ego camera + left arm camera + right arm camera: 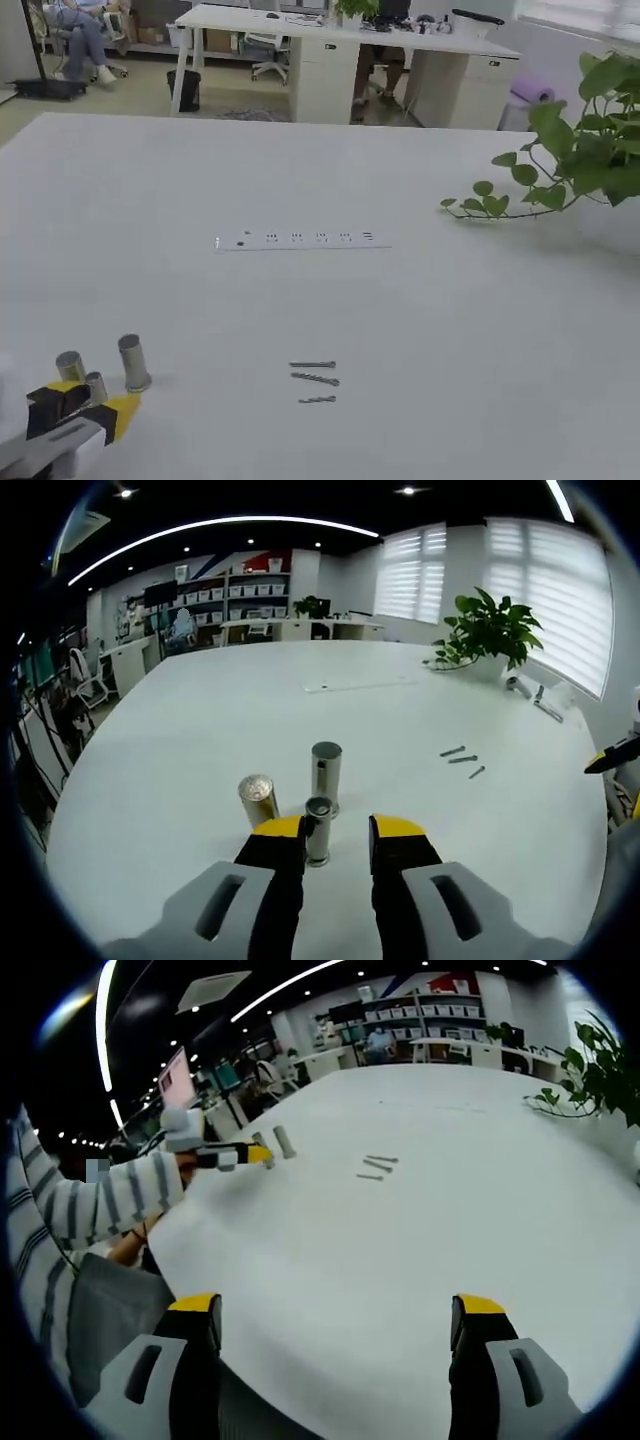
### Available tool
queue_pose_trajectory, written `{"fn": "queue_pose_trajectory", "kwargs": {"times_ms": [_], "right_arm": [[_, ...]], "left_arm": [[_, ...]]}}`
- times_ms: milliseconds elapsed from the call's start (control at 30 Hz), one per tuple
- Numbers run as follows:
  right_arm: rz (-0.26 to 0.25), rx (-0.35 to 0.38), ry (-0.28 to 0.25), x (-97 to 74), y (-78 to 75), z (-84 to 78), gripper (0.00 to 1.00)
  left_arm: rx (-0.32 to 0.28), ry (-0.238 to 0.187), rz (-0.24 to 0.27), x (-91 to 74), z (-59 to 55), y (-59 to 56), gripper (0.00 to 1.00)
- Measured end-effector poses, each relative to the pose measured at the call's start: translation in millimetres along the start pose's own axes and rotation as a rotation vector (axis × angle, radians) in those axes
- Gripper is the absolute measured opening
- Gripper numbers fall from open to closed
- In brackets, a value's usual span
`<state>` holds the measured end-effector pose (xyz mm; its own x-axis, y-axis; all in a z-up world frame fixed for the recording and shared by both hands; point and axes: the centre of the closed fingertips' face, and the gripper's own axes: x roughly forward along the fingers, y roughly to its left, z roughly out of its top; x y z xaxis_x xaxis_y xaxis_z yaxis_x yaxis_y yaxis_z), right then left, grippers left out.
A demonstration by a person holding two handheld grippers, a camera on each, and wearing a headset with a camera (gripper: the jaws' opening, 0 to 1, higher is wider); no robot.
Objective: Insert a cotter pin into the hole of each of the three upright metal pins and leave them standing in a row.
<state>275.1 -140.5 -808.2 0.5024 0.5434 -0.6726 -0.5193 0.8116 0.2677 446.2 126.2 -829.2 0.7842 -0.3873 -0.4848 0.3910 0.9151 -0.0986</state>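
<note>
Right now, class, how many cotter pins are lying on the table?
3. The far cotter pin, the middle cotter pin and the near cotter pin lie loose, one behind another, on the table. None looks hidden.

Open office: broad white desk (420, 320), white power strip (300, 240) at centre; green leafy plant (585, 140) upper right; white-blinded windows (560, 590); curved ceiling light strips (220, 524).

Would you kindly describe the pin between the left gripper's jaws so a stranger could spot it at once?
On the white table, left of the three cotter pins, stand three metal pins. The one meant, the slim pin, stands between the open jaws of the left gripper. It is the thinnest and nearest the gripper, in front of the tall pin and beside the stout pin.
</note>
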Motion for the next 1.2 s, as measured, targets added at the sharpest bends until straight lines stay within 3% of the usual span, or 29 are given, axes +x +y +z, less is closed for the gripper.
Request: {"fn": "queue_pose_trajectory", "kwargs": {"times_ms": [233, 333, 400, 567, 967, 1000, 1033, 1133, 1200], "right_arm": [[-0.001, 0.009, 0.000, 0.2, 0.0, -1.5, 0.95], [-0.001, 0.005, -0.001, 0.3, 0.3, -0.5, 0.95], [0.001, 0.004, -0.004, 0.5, 1.0, 0.2, 0.95], [0.007, 0.014, -0.002, 1.1, 2.4, -2.5, 0.95], [0.005, 0.012, -0.018, -0.7, 3.4, 0.7, 0.95], [0.005, 0.013, -0.021, -0.9, 3.6, 1.6, 0.95], [0.006, 0.013, -0.023, -0.9, 3.7, 2.0, 0.95], [0.006, 0.008, -0.028, -0.7, 4.3, 3.6, 0.95], [0.009, 0.008, -0.030, -0.2, 4.9, 4.3, 0.95]], "left_arm": [[-0.020, -0.009, 0.008, 3.1, 1.8, 1.8, 0.18], [-0.014, -0.004, 0.018, 3.2, 0.5, 4.6, 0.11], [-0.029, 0.003, -0.005, 3.9, -1.5, 2.2, 0.12], [-0.019, 0.005, 0.016, 3.0, -1.9, 6.0, 0.08], [-0.003, -0.003, 0.008, 2.0, -1.3, 4.8, 0.07], [-0.001, 0.002, -0.002, 1.1, -2.0, 3.3, 0.07], [-0.048, 0.006, -0.013, -0.1, -3.1, 0.3, 0.07], [0.006, -0.002, -0.029, -4.9, -0.3, -4.5, 0.07], [0.010, 0.000, -0.046, -7.1, -1.0, -9.0, 0.07]]}}
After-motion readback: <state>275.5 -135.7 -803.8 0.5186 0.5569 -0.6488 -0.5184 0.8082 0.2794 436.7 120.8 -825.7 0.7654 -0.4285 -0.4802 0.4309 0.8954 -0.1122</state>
